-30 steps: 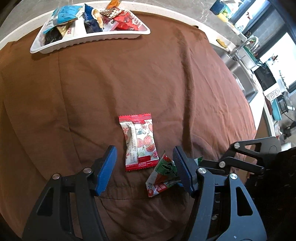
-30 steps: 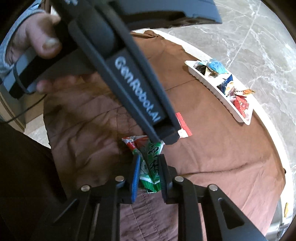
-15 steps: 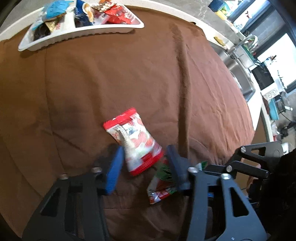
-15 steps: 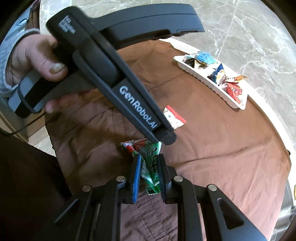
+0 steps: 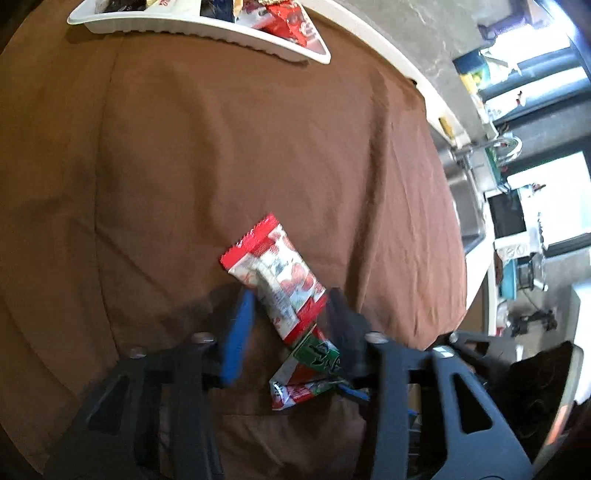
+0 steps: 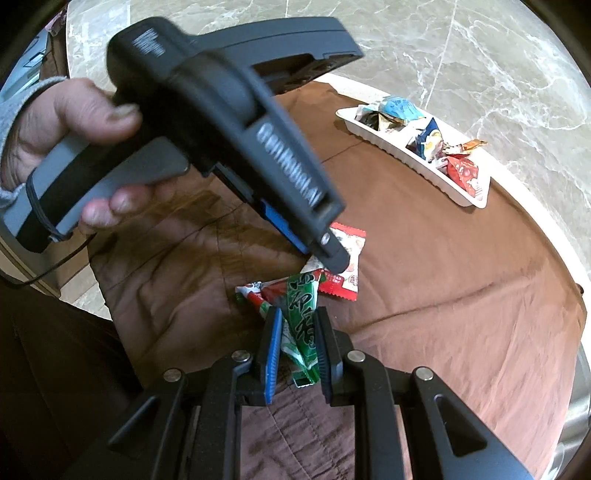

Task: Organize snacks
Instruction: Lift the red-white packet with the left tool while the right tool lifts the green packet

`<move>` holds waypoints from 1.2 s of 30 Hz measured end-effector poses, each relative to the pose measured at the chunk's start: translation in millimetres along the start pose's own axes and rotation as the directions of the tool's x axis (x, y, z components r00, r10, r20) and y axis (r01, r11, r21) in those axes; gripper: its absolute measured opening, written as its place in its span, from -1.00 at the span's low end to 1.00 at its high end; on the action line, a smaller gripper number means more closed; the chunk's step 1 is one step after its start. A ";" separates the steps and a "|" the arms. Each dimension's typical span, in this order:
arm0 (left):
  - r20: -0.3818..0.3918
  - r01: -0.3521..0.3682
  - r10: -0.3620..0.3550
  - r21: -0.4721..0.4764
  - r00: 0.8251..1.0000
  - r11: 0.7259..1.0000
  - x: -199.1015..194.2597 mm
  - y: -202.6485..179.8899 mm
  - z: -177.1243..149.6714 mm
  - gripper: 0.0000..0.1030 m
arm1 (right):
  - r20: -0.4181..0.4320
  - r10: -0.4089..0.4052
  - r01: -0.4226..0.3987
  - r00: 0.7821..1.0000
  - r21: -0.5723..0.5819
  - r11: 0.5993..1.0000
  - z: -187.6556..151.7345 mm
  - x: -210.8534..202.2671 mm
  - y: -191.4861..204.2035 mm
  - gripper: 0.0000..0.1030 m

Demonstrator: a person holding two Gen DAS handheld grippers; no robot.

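Note:
A red and white snack packet [image 5: 275, 275] lies on the brown cloth; it also shows in the right wrist view [image 6: 347, 254]. My left gripper [image 5: 288, 314] is open, its fingers on either side of the packet's near end, not closed on it. My right gripper [image 6: 295, 332] is shut on a green and red snack packet [image 6: 301, 321], which also shows in the left wrist view [image 5: 314, 363] just beside the left gripper's right finger. A white divided tray [image 5: 207, 31] holding several snacks sits at the far edge; it also shows in the right wrist view [image 6: 376, 134].
The brown cloth [image 5: 221, 147] covers the round table. A sink and counter [image 5: 465, 206] lie beyond the table's right edge. The hand holding the left gripper [image 6: 74, 147] fills the upper left of the right wrist view. Marble floor [image 6: 480, 55] surrounds the table.
My left gripper has moved forward and down over the red and white packet, its fingers narrowing around it. The right gripper has kept its hold on the green packet.

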State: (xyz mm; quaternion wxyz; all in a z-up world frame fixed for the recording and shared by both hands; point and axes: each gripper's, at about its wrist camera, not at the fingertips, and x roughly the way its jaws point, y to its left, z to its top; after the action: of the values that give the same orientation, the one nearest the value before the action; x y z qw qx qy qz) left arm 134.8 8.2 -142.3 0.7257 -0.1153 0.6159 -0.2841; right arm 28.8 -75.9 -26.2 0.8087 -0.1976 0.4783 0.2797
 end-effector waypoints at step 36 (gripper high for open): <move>0.099 -0.149 0.137 0.121 0.986 0.981 -13.7 -12.8 5.4 -0.44 | 0.024 0.128 -0.131 0.991 0.167 0.977 -3.5 6.5 -42.5 -0.65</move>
State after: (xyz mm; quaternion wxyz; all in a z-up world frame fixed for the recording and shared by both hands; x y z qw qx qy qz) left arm 135.4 4.4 -123.2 0.7772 -0.0367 0.5698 -0.2645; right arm 56.2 -108.8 -31.3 0.8056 -0.0951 0.5068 0.2917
